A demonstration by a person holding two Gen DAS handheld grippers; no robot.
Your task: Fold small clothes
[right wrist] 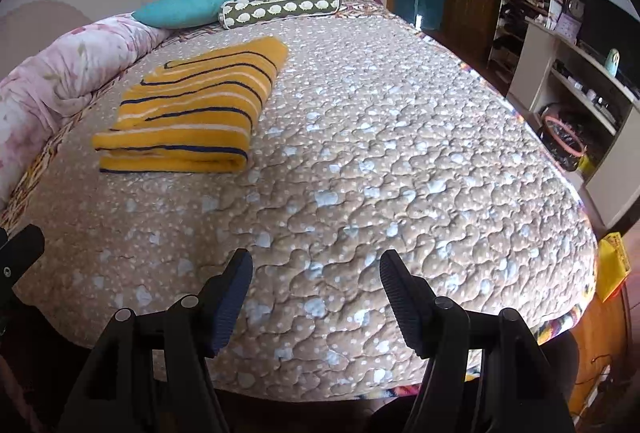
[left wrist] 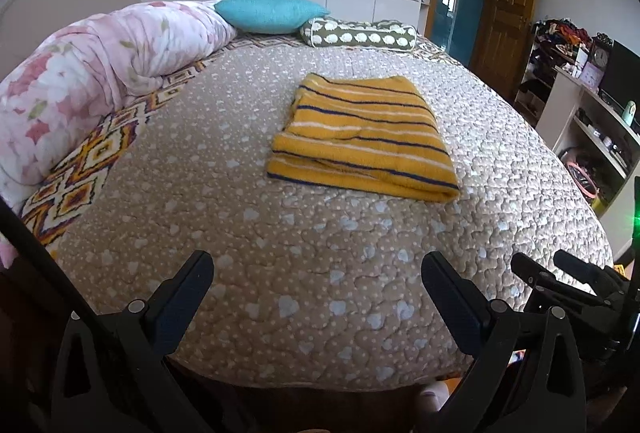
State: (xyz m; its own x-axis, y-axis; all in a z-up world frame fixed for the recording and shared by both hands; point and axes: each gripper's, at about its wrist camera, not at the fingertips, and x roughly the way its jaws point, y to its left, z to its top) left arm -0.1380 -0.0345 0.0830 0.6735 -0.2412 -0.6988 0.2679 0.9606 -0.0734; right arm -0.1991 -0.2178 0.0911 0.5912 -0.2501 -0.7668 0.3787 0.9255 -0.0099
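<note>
A yellow garment with dark blue and white stripes (left wrist: 362, 137) lies folded into a flat rectangle on the tan quilted bedspread (left wrist: 248, 233). It also shows in the right wrist view (right wrist: 192, 109), at the left. My left gripper (left wrist: 318, 265) is open and empty, low over the near edge of the bed, well short of the garment. My right gripper (right wrist: 316, 265) is open and empty, also at the near edge, to the right of the garment. The right gripper also shows at the lower right of the left wrist view (left wrist: 560, 269).
A rolled pink floral duvet (left wrist: 92, 73) lies along the bed's left side. A teal pillow (left wrist: 270, 15) and an olive patterned bolster (left wrist: 360, 33) sit at the far end. White shelves with clutter (right wrist: 576, 81) and a wooden door (left wrist: 508, 17) stand to the right.
</note>
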